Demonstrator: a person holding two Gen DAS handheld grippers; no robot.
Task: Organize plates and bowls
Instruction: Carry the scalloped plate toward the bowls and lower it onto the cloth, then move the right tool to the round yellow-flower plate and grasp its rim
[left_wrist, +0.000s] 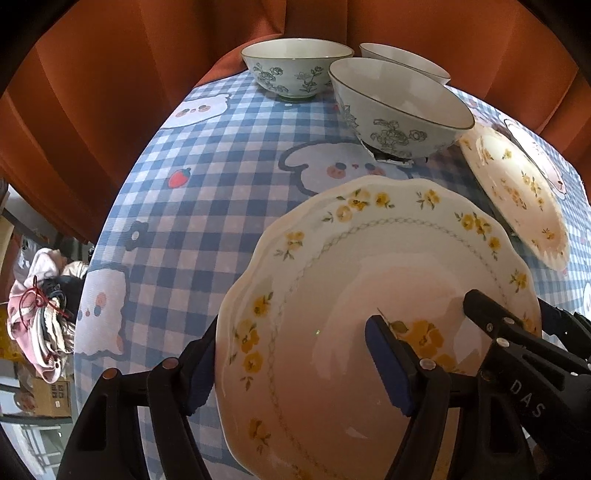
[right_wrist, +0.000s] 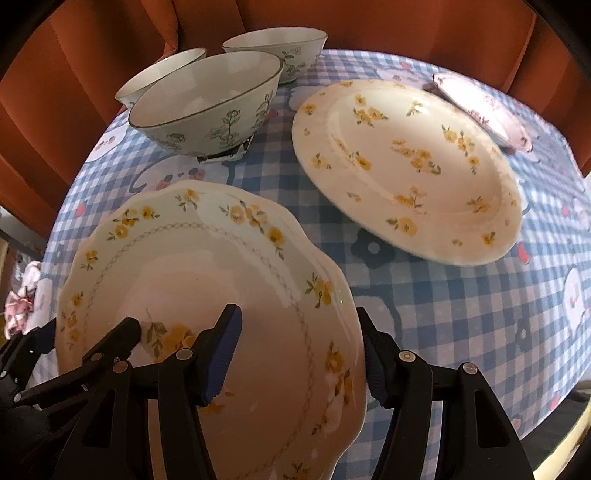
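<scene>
A scalloped white plate with yellow flowers (left_wrist: 369, 295) (right_wrist: 207, 280) is held above the checked tablecloth (left_wrist: 192, 221). My left gripper (left_wrist: 295, 365) straddles its left rim, one finger above and one below. My right gripper (right_wrist: 299, 362) straddles its right rim the same way. Whether either clamps tight I cannot tell. The right gripper's fingers (left_wrist: 491, 314) show in the left wrist view, the left gripper's fingers (right_wrist: 122, 336) in the right wrist view. A second yellow-flowered plate (right_wrist: 406, 166) (left_wrist: 517, 192) lies beyond. Three floral bowls (left_wrist: 295, 70) (left_wrist: 399, 110) (left_wrist: 406, 59) stand at the back.
A small pink-patterned plate (right_wrist: 484, 107) lies at the far right of the table. Orange curtains (left_wrist: 110, 92) hang behind the table. Clothes and a box (left_wrist: 40, 314) lie off the table's left edge.
</scene>
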